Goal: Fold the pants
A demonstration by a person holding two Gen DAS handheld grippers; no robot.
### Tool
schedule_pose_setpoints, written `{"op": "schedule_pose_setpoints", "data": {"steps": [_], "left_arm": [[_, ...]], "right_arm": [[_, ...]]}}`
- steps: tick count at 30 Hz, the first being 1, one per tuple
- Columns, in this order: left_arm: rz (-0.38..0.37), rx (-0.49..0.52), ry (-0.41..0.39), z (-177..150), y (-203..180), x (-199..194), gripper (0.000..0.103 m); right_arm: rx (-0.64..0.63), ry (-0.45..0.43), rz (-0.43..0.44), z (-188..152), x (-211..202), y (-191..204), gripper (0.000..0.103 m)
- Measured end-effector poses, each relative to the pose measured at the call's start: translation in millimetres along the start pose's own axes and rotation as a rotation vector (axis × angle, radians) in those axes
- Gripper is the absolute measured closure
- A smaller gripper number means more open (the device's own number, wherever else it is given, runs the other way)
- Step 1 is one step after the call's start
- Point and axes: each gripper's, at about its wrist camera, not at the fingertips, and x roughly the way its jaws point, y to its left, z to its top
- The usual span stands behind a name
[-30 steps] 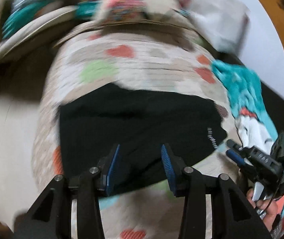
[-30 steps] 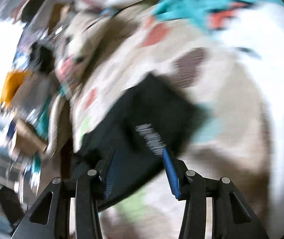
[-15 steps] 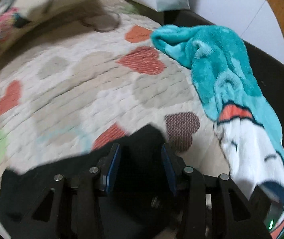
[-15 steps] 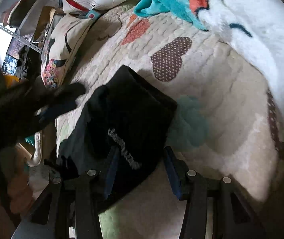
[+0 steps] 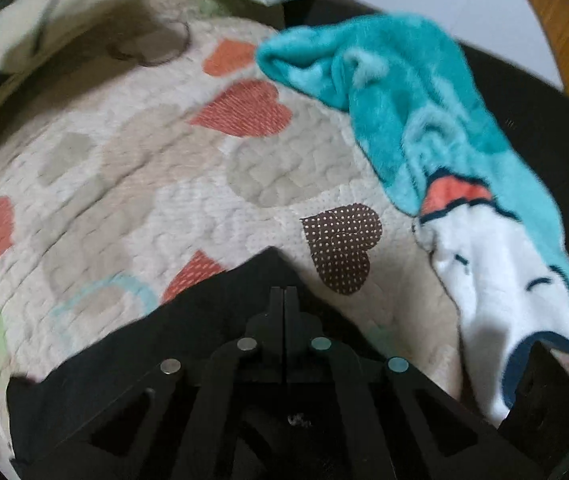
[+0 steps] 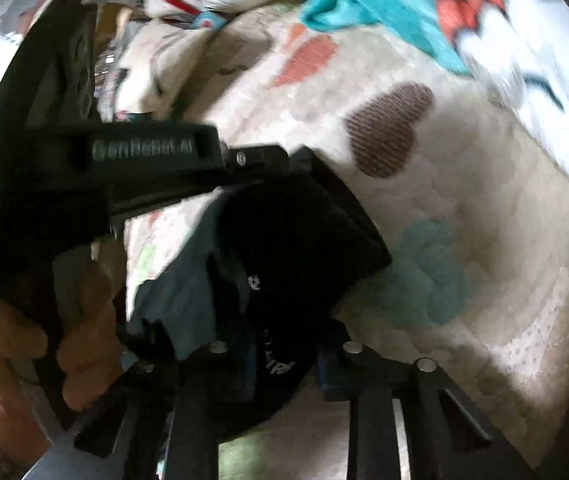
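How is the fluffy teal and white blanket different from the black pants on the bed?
The fluffy teal and white blanket is bright, furry and bunched along the quilt's edge; no gripper touches it. The black pants are dark and smooth, and the left gripper has just closed on one corner. Both lie on the heart-patterned quilt.

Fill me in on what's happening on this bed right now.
A person is folding black pants on a heart-patterned quilt, a gripper in each hand. The left gripper has just closed at the pants' far corner. The right gripper has just been closing, with a fold of the fabric between its fingers. A teal blanket lies alongside.
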Motion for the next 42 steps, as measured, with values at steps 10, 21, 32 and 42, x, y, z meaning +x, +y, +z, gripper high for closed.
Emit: {"op": "schedule_pose_setpoints", "data": {"steps": [10, 21, 32, 42], "left_arm": [[-0.079, -0.289, -0.21, -64.9, 78.0, -114.1, 0.103], [0.013, -0.731, -0.39, -219.1, 232.6, -194.3, 0.103], [-0.019, -0.895, -0.427, -276.1, 265.8, -185.2, 0.093], [-0.071, -0.88, -0.458, -255.6, 253.2, -171.1, 0.065]], "right_arm": [[-0.601, -0.067, 0.017, -48.3, -19.4, 147.9, 0.09], [-1.2, 0.109, 0.035, -183.8, 51.5, 254.2, 0.091], [-1.325, 0.167, 0.032, -218.1, 40.4, 246.0, 0.044], [-0.91, 0.123, -0.031, -108.0, 19.2, 193.6, 0.044]]}}
